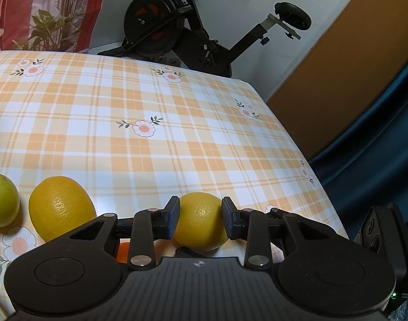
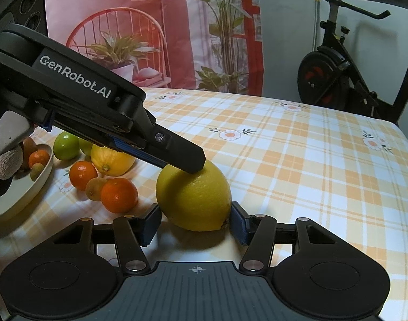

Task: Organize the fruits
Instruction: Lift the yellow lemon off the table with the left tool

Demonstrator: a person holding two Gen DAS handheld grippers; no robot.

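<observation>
— Yellow lemon (image 2: 193, 200) on a checked orange-and-white cloth (image 2: 297, 165), near the front edge of the table. Two black claws have hold of it at once.

— Which claw is where?

— Left claw (image 1: 200, 214) reaches in from the upper left and slopes down onto the far end of the lemon. It is clenched on it, with one pad pressed against each side. Right claw (image 2: 196, 222) comes from the near side, low. Its pads (image 2: 237, 227) sit on either side of the lemon's near end. The right-hand pad clearly touches the peel and the other looks just in contact, so it seems to be grasping too.

— Is the lemon lifted?

— It looks to be resting on the cloth, with a shadow right beneath it.

— What else is on the table?

— More fruit to the left, well apart from the claws. A second lemon (image 2: 111, 163), two oranges (image 2: 119, 195), a small brownish-green fruit (image 2: 95, 188) between them, and green round fruit (image 2: 66, 145) behind. Further left is a pale plate (image 2: 43, 171) with a few small fruits on it. A gloved hand (image 2: 8, 160) shows at that edge.

— And behind?

— An exercise bike (image 2: 332, 80) by a white wall.
</observation>
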